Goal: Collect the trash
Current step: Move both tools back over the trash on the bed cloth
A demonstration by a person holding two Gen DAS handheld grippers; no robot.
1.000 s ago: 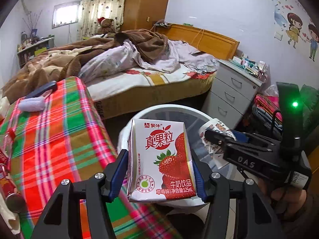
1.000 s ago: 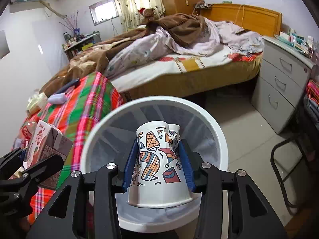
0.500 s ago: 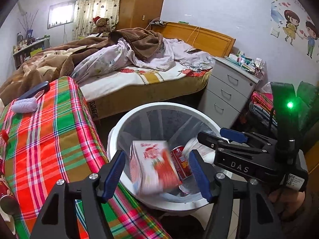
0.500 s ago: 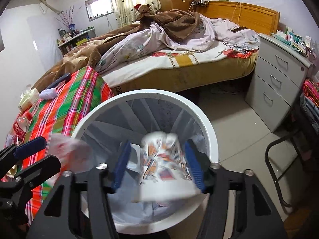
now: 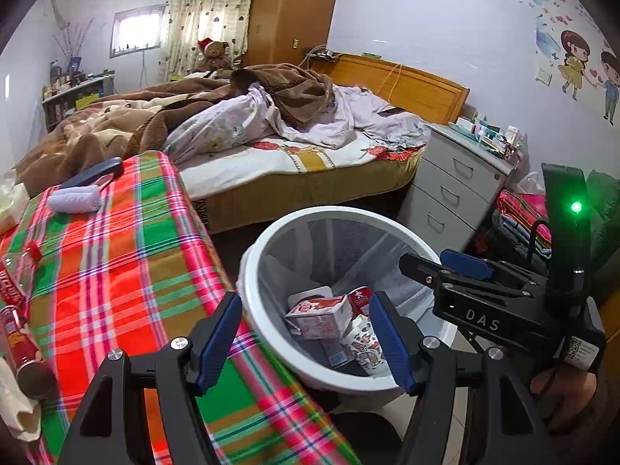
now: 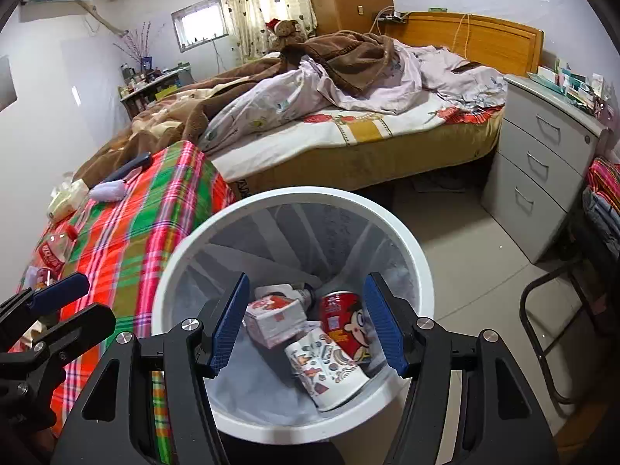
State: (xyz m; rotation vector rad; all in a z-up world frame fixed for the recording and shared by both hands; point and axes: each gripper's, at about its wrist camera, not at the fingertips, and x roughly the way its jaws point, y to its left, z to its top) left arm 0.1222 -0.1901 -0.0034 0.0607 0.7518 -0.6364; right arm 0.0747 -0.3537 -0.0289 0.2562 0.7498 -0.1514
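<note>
A white trash bin (image 5: 271,228) (image 6: 410,240) stands on the floor beside the plaid-covered table. Inside lie a strawberry milk carton (image 5: 319,316) (image 6: 273,317), a patterned paper cup (image 5: 362,343) (image 6: 329,370) and a red can (image 6: 345,323). My left gripper (image 5: 306,343) is open and empty above the bin's near rim. My right gripper (image 6: 306,323) is open and empty directly over the bin; it also shows in the left wrist view (image 5: 445,267). The left gripper also shows at the left of the right wrist view (image 6: 66,306).
The plaid table (image 5: 116,255) carries a lint roller (image 5: 75,197), a red can (image 5: 23,352) and wrappers (image 6: 52,252) at its left edge. A bed (image 6: 348,124), a grey drawer unit (image 6: 542,162) and a chair frame (image 6: 550,333) surround the bin.
Both grippers opened. The milk carton dropped from the left gripper and the paper cup from the right gripper; both now lie in the bin.
</note>
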